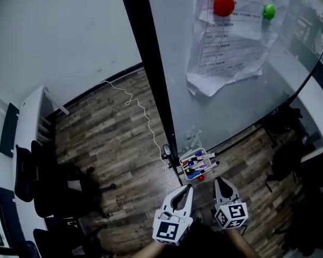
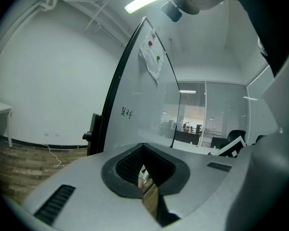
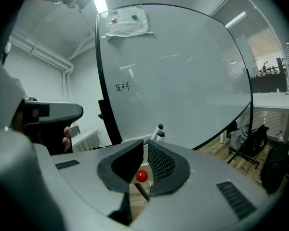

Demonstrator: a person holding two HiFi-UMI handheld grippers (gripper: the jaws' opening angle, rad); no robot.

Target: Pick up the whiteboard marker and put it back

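A small white tray (image 1: 206,153) hangs at the foot of the whiteboard (image 1: 237,106) and holds several markers (image 1: 192,163) with coloured caps. A small red round thing (image 1: 201,178) sits just below the tray. It also shows through the gap under my right jaws as a red ball (image 3: 141,176). My right gripper (image 1: 218,180) points at the tray from just below it, jaws shut, with nothing clearly between them. My left gripper (image 1: 187,188) is beside it, a little left and lower, also shut and empty. Two capped marker ends (image 3: 158,130) stick up beyond the right jaws.
Papers pinned by a red magnet (image 1: 224,5) and a green magnet (image 1: 269,11) hang on the board. A white cable (image 1: 141,110) trails over the wooden floor. Black office chairs (image 1: 48,190) and a white desk (image 1: 27,122) stand at the left, and dark bags (image 1: 286,163) at the right.
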